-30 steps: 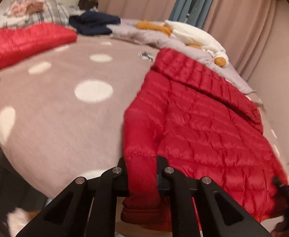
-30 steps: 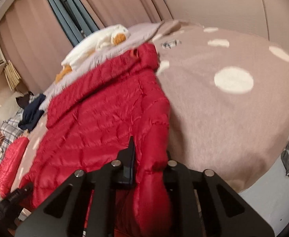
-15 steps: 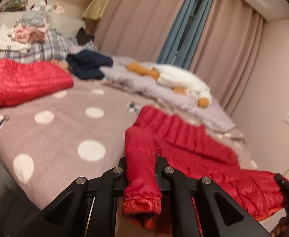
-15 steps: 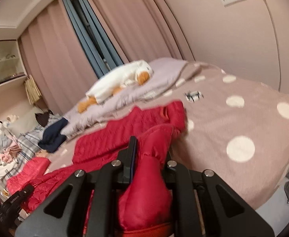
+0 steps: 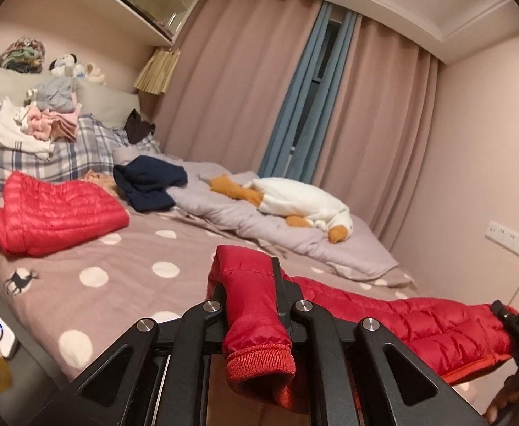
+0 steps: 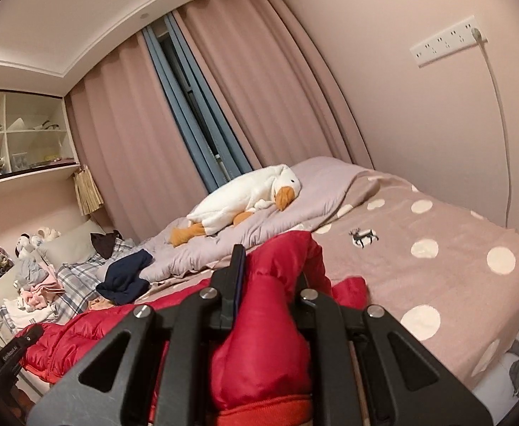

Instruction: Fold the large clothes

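I have the left gripper point(image 5: 250, 300) clamped on one sleeve of the red down jacket point(image 5: 419, 323), the right gripper point(image 6: 270, 291) clamped on the other; jacket body sags between them over the bed point(image 6: 436, 284). Wall shelf point(image 6: 28, 135) compartments upper left of the right gripper hold small items, unclear.

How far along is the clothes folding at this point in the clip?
Done: one red quilted jacket lies folded near the plaid pillow. In hand: a second red puffer jacket hangs stretched between the claws, left claw and right claw each shut on a sleeve. Left: that jacket has no fold yet, and the navy garment and heaped clothes remain unfolded.
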A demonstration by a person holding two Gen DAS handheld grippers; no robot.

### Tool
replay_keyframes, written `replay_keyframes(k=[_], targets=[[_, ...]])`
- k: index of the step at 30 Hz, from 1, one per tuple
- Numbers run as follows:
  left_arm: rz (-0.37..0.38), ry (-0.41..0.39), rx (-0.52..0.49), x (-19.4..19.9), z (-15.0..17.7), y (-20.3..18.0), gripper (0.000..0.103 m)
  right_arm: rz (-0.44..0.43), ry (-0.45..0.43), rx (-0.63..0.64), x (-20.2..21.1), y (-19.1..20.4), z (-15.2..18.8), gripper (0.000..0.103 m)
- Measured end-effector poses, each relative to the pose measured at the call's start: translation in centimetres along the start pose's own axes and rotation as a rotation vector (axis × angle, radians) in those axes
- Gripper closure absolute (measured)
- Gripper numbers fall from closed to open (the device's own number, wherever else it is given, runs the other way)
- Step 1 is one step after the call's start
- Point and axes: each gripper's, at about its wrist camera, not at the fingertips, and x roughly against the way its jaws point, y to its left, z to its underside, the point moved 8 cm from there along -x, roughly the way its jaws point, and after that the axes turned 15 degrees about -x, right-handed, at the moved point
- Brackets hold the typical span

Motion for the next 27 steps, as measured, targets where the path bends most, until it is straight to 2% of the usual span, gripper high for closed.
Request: replay_keyframes(k=[4,7,20,27], targets=[[-0.032,-0.07,-0.037,1.4,-1.1,-0.3,0.094,-0.018,-0.033,0.027,1.0,0.8,-0.8,0.088],[-0.009,-0.092,-0.029,2.0,-1.7,-0.4,0.094,-0.032,-0.05,0.022,1.6,0.9,-1.5,0.088],[-0.001,-0.053,-0.017,-0.7,-1.6,-0.5,0.094,0.006,-0.029,0.048,-0.5,0.4,-1.1,0.087],[0.01,-0.048,0.011,-3.9,-2.0,-0.2,0.094,0.02,-0.01,0.068,-3.2,0.7,-1.2,0.086]])
